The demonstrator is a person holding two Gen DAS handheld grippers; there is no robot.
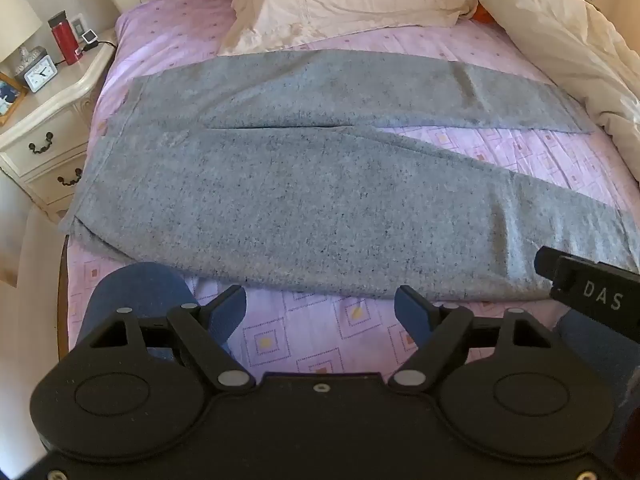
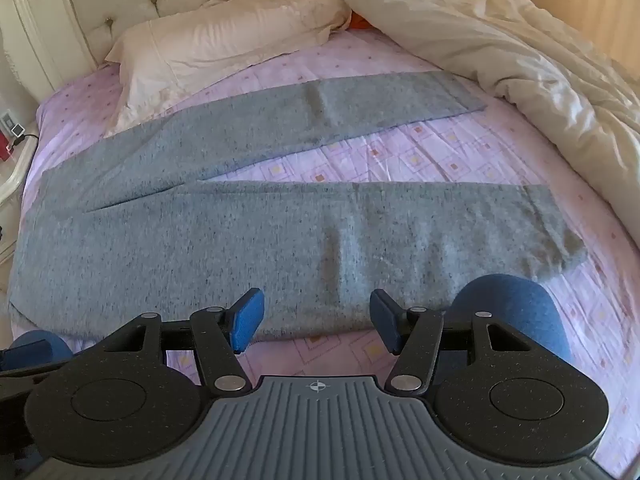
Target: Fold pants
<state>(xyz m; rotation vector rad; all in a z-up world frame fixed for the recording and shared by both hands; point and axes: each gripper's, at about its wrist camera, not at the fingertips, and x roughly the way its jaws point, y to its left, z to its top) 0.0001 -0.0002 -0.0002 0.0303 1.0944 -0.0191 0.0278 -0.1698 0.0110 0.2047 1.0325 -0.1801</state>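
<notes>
Grey speckled pants [image 1: 304, 184] lie flat on the pink bedsheet [image 1: 304, 332], waistband to the left, both legs spread apart to the right. They also show in the right wrist view [image 2: 248, 240]. My left gripper [image 1: 320, 312] is open and empty, just short of the near edge of the pants near the waist end. My right gripper [image 2: 316, 316] is open and empty, over the near edge of the near leg. The right gripper's body shows at the right edge of the left wrist view [image 1: 592, 296].
A cream pillow [image 1: 344, 4] lies beyond the pants at the headboard. A bunched cream duvet [image 2: 500, 60] lies at the right. A white nightstand [image 1: 44, 120] with a clock, a red bottle and a lamp stands left of the bed. My blue-clad knees [image 2: 516, 312] lean on the bed's near edge.
</notes>
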